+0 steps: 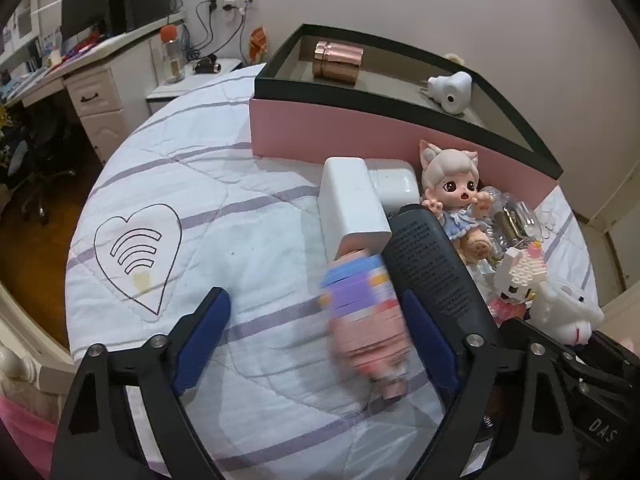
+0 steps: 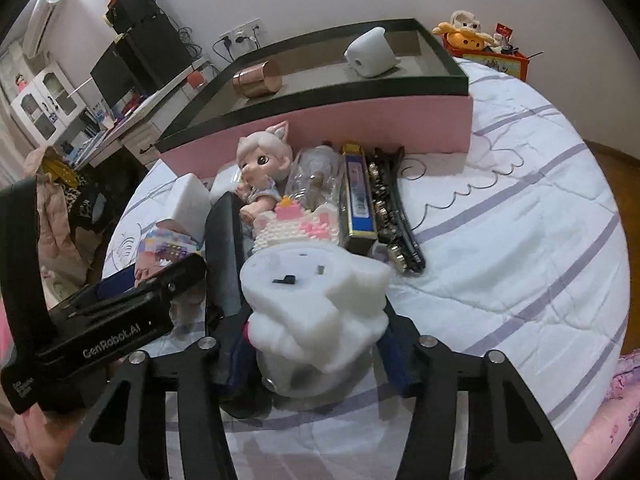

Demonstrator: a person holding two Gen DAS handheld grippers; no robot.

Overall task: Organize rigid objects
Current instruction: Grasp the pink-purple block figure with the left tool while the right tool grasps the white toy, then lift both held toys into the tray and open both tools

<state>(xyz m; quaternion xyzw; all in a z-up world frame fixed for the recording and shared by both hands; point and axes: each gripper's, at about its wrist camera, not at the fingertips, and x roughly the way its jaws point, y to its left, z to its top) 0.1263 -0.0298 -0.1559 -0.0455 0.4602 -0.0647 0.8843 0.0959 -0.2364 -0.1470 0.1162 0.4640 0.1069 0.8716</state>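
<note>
On the striped bed cover (image 1: 248,216), my left gripper (image 1: 320,340) stands spread around a blurred pink and purple block toy (image 1: 366,312); the right pad is just beside it, the left pad well apart. My right gripper (image 2: 316,344) pinches a white rabbit figure (image 2: 320,304) between its blue pads. Behind them a doll (image 2: 262,168) lies against the pink box (image 2: 360,124).

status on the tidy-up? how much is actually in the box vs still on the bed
Done: the copper cylinder and a white gadget lie in the pink box.
In hand: right hand-held gripper is closed around the white rabbit figure; left hand-held gripper straddles the pastel block toy, pads apart.
Left: doll, black remote, chargers and others remain on the bed.
</note>
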